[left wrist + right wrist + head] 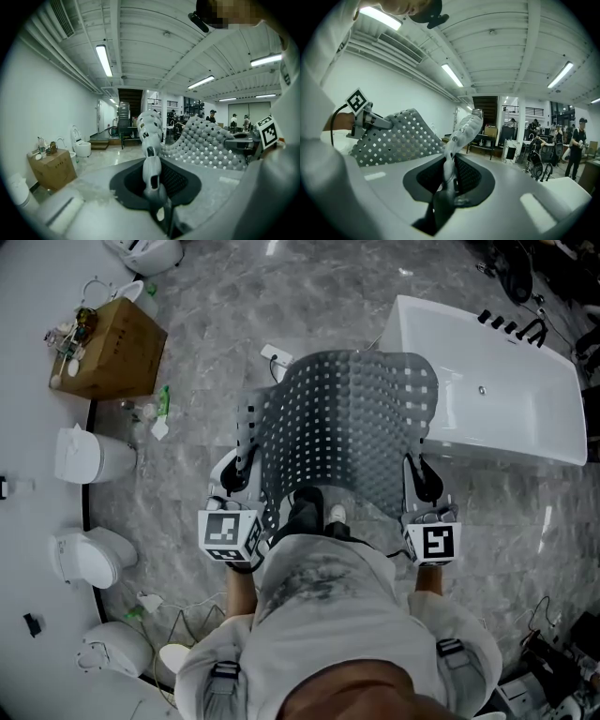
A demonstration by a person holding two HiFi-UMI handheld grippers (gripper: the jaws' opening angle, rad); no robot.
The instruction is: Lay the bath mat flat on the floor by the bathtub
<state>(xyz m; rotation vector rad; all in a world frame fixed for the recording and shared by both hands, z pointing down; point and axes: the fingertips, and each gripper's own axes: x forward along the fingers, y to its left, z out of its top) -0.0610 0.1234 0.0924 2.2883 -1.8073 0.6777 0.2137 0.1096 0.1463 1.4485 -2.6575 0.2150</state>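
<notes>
Head view, centre of frame: I hold the grey perforated rubber bath mat (347, 423) up off the grey marble floor (225, 324), spread between both claws. My left claw (241, 468) is clamped on the mat's lower left corner and my right claw (420, 474) on its lower right corner, the square-marker cubes (230, 532) showing just below them. The mat bulges away from me, and its upper right part overlaps the near left corner of the white rectangular bathtub (506, 399) at the upper right of the frame. In the left gripper view, the mat's edge stands pinched edge-on between the jaws at lower centre, with the rest of the sheet curving off to the right. The right gripper view shows the same grip, with the sheet running off to the left. A brown cardboard box (108, 348) sits at upper left, with white toilets (89, 456) down the left edge.
</notes>
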